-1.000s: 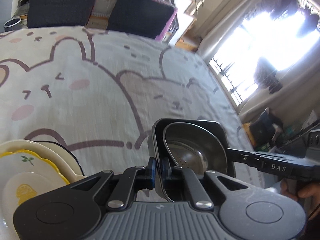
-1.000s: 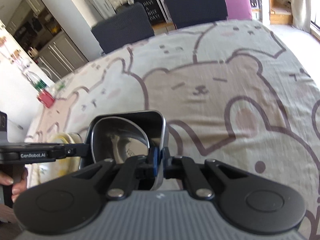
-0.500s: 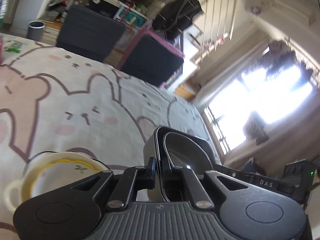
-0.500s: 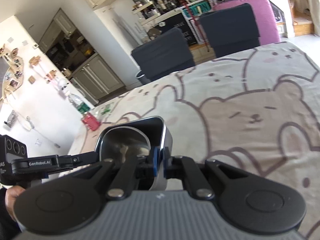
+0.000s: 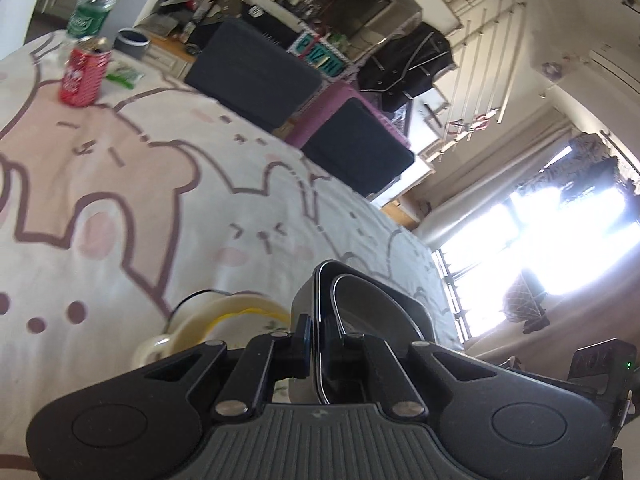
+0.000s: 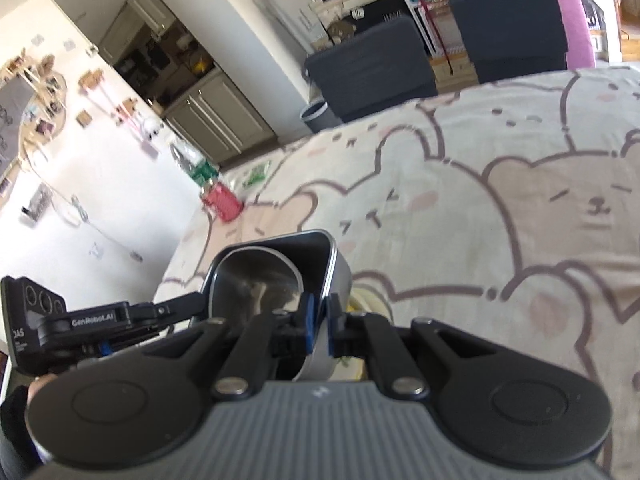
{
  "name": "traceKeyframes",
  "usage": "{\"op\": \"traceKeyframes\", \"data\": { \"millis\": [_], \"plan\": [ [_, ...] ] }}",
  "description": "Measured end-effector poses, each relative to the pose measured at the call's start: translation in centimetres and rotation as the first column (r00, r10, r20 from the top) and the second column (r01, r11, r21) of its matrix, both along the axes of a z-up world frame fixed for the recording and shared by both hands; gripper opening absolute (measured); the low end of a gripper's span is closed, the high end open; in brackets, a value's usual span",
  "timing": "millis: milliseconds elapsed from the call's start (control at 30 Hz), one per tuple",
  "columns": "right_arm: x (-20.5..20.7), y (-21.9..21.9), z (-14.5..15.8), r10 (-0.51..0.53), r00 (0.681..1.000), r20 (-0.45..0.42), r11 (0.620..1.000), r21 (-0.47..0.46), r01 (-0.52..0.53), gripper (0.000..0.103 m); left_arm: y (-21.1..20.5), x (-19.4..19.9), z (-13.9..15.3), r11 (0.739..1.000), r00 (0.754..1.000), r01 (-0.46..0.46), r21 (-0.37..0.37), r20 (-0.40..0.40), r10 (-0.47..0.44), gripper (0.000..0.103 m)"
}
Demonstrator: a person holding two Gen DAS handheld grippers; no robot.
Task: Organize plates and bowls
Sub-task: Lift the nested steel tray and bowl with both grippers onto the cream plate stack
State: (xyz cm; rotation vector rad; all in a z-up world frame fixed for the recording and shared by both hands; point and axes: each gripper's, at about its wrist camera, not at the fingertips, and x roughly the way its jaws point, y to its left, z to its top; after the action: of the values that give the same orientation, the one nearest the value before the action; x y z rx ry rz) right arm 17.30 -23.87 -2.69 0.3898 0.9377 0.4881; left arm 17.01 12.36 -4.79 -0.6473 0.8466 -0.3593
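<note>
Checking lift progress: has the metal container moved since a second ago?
Yes. The metal container has risen and now overlaps the cream plates, held by both tools.

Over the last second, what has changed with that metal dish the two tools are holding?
Both grippers have lifted the square metal dish with the steel bowl inside it up off the bear tablecloth and carried it over the cream and yellow plates, which now sit right beneath it. The left gripper and right gripper stay clamped on opposite walls, with nothing released.
</note>
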Motion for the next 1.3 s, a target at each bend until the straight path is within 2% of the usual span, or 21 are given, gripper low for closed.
{"op": "traceKeyframes", "data": {
  "millis": [267,767,1300],
  "plan": [
    [0.2,2.6,-1.8,0.028,0.997,-0.072,0.995,-0.095,-0.035,0.008,1.5,-0.1,-1.9,1.000,0.998,0.004,0.012,-0.055,-0.003,0.006],
    [0.5,5.1,-3.5,0.070,0.988,-0.138,0.979,-0.181,-0.094,0.008,1.9,0.6,-5.0,0.998,0.989,0.012,0.067,-0.149,-0.002,0.005],
    [0.9,5.9,-4.5,0.074,0.986,-0.151,0.963,-0.246,-0.110,0.009,1.6,0.8,-5.1,0.997,0.989,0.019,0.079,-0.149,-0.007,0.005]
  ]
}}
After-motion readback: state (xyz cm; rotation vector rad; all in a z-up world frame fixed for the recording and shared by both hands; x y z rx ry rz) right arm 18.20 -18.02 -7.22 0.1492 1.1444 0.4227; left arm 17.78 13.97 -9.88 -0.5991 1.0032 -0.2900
